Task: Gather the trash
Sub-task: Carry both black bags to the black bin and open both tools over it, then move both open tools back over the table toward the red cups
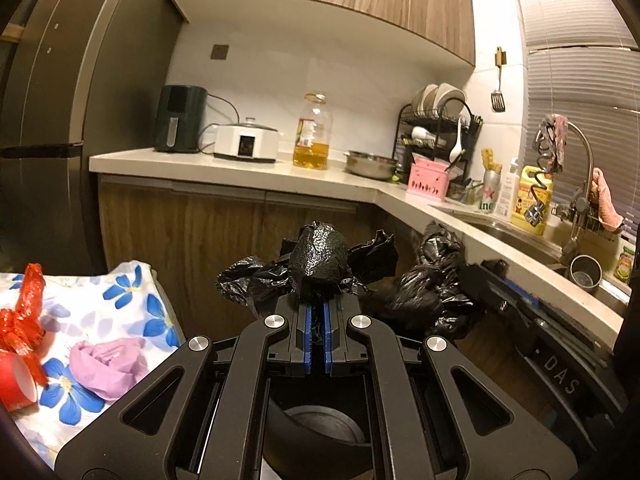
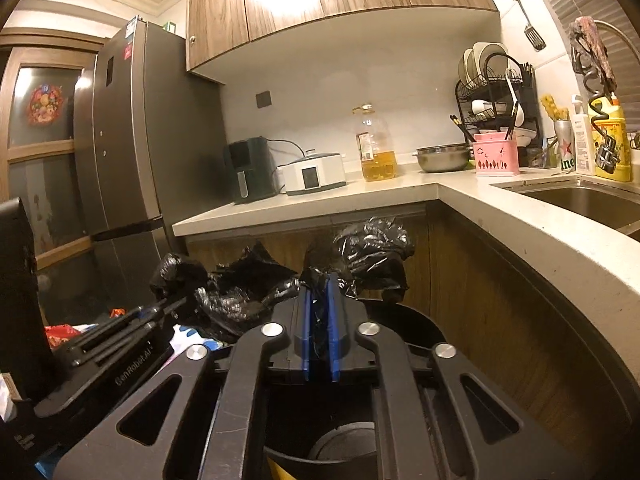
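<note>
Holding a black trash bag (image 1: pixel 320 264) by its rim with both grippers, above a black bin (image 2: pixel 416 324) in front of the lower cabinets. Left gripper (image 1: pixel 316 300) clamped tight on a bunched fold of the bag, blue pads nearly together. Right gripper (image 2: pixel 320 292) pinching another fold of film, jaws slightly wider, film visible between the pads. Step in hand, as judged: spreading the bag mouth to line the bin, ahead of any trash pickup. Next move likely needs: pulling the two holds apart, lowering the rim over the bin edge, keeping both grips firm since thin film slips easily.

Candidate trash at left on a flower-print cloth (image 1: pixel 120 300): red plastic wrapper (image 1: pixel 24 312), crumpled pink plastic (image 1: pixel 108 364), near the cloth's right edge.

Obstacles: countertop (image 2: pixel 520 220) corner overhanging close on the right, fridge (image 2: pixel 132 140) at left, grippers nearly touching each other. Oil bottle (image 1: pixel 312 136), steel bowl (image 1: pixel 370 162), dish rack (image 1: pixel 436 128) on the countertop, well clear.
</note>
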Motion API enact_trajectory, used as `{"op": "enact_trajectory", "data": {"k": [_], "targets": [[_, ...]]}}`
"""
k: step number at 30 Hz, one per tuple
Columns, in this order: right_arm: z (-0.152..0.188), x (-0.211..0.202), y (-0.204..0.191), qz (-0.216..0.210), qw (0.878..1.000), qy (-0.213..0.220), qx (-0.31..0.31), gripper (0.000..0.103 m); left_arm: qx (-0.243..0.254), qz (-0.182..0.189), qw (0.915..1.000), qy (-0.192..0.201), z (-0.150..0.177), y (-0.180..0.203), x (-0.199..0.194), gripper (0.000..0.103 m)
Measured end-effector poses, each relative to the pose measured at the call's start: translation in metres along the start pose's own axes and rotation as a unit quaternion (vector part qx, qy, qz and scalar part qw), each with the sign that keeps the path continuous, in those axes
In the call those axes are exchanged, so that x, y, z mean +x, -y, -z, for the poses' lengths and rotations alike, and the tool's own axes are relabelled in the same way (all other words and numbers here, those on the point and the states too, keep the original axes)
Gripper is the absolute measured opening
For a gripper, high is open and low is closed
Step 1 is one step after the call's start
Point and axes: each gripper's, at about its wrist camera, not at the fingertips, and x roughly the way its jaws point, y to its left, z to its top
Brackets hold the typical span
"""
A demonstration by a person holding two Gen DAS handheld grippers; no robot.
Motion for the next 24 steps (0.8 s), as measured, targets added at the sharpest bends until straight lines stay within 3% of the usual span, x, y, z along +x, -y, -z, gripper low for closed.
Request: {"op": "enact_trajectory", "data": {"k": [7,9,10,12,21,24], "targets": [[0.000,0.000,0.006,0.008,1.000,0.005,0.009,0.035,0.006,0.012,0.9998,-0.013,0.007,0.004,0.012,0.006],[-0.001,-0.003,0.010,0.011,1.000,0.008,0.017,0.048,0.011,0.017,0.9995,-0.023,0.010,0.005,0.016,0.018],[-0.001,-0.004,0.011,0.012,1.000,0.009,0.018,0.049,0.013,0.017,0.9994,-0.027,0.012,0.006,0.018,0.034],[0.000,-0.006,0.013,0.017,1.000,0.007,0.020,0.051,0.013,0.022,0.9992,-0.032,0.016,0.005,0.018,0.049],[0.007,-0.015,0.007,0.024,1.000,-0.003,0.020,0.062,0.005,-0.041,0.9985,-0.036,0.026,-0.012,-0.004,0.078],[0.009,-0.021,0.003,0.024,1.000,-0.002,0.018,0.067,0.006,-0.070,0.9969,-0.036,0.029,-0.017,-0.017,0.081]]}}
